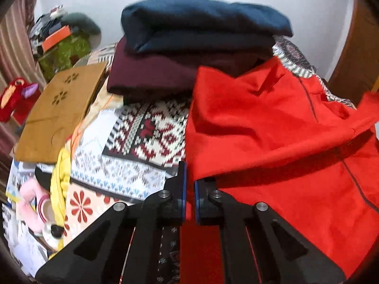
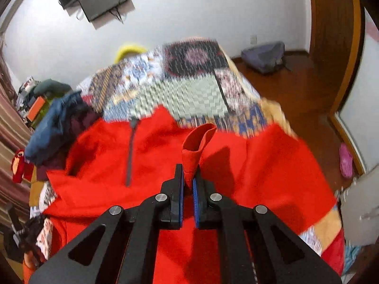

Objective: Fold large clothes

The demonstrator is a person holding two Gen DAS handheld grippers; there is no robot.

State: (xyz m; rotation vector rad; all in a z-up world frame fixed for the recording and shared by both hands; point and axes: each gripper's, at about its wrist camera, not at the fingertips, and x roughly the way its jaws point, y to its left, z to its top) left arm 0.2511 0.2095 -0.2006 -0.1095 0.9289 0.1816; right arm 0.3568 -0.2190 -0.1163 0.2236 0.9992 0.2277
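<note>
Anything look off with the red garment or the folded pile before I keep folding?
The navy top sits askew on the maroon one, overhanging it. The red garment lies rumpled; a bunched wad, not a flat edge, sticks up from the right claw.

Left gripper angled downward, jaws nearly together, pinching the edge of the red fleece top. Right gripper angled downward, clamped on a bunched fold of it

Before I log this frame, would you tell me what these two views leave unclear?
- Left wrist: the left gripper pads meet the red garment edge; fabric between them is not visible.
- Right wrist: the quilt pattern is motion-blurred.
- Both views: the garment's lower part is hidden behind gripper bodies.
</note>
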